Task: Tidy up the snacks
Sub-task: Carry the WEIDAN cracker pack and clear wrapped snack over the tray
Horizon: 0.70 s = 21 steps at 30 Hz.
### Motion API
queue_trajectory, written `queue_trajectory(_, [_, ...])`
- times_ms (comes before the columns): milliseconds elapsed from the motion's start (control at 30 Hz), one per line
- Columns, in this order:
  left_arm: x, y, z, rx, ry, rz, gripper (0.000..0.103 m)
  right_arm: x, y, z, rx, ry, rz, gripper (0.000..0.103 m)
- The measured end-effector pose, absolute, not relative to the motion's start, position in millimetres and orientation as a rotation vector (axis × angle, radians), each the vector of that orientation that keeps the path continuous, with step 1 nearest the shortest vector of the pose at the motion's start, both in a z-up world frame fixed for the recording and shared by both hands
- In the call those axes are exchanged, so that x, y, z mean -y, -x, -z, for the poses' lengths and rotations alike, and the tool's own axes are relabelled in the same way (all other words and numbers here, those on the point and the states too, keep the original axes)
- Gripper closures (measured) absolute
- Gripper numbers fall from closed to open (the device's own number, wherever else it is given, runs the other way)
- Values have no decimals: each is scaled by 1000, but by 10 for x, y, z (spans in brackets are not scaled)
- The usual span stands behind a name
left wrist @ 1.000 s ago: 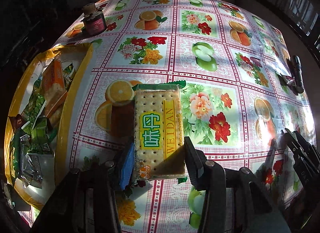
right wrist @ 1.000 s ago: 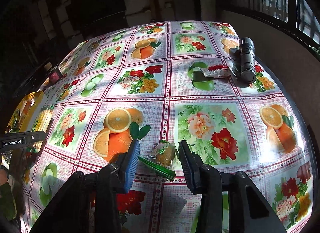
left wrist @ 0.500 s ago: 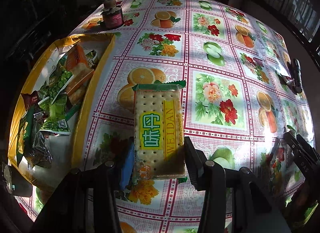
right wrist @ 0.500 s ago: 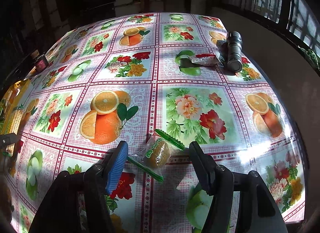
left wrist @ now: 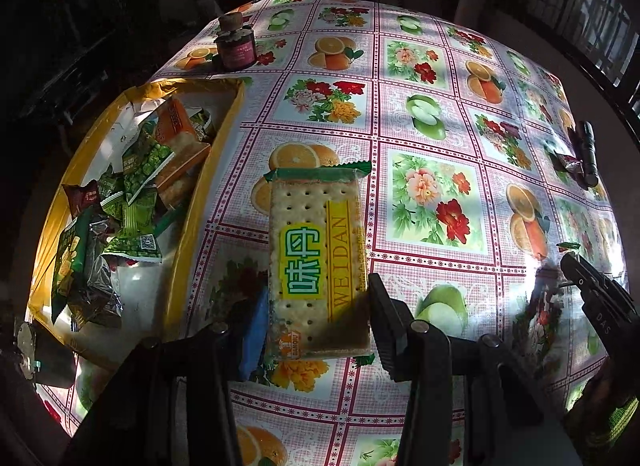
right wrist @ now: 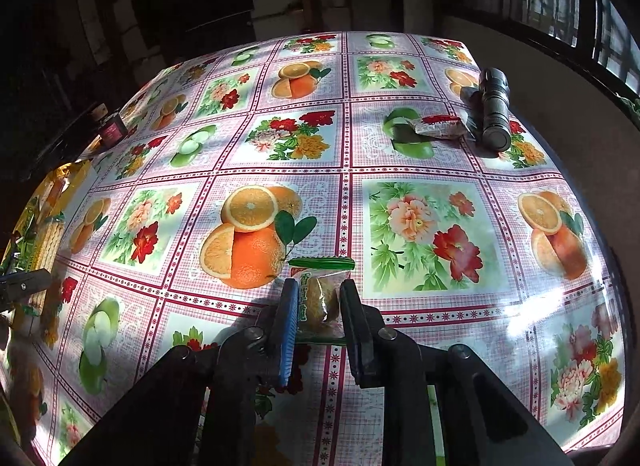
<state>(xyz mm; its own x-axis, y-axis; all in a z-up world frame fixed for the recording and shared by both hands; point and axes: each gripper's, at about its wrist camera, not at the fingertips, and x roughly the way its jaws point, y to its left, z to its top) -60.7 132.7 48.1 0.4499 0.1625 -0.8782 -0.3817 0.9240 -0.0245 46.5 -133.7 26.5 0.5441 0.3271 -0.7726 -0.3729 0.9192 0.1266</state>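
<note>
Holding a cracker packet [left wrist: 318, 262] marked WEIDAN between its pads, the left gripper [left wrist: 316, 318] keeps it lifted above the bench [left wrist: 440, 105], which has a cloth printed with fruit and flowers. To its left is a yellow tray [left wrist: 208, 169] with many snack packets inside [left wrist: 132, 193]. The right gripper [right wrist: 318, 306] has just closed its jaws on a small wrapped pastry [right wrist: 322, 300] with green ends. Farther away, a red-topped snack packet [right wrist: 440, 126] lies just beside a black flashlight [right wrist: 494, 109]. A small dark jar [left wrist: 235, 45] stands at the far edge.
</note>
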Motion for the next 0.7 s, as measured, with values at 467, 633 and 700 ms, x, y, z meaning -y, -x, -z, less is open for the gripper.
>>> queue_trajectory(467, [-1558,1018,-782,-940,205,-466,58,674,-189,-647,-865,-92,-762,81])
queue_trajectory(633, [-1651,1132,-813,-923,210,-497,58,390,-102,-679,-867,-81,-832,80])
queue_trajectory(700, [-1685,1174,-833,-912,211,-510,58,299,-73,-687,-870,-80,-858,80])
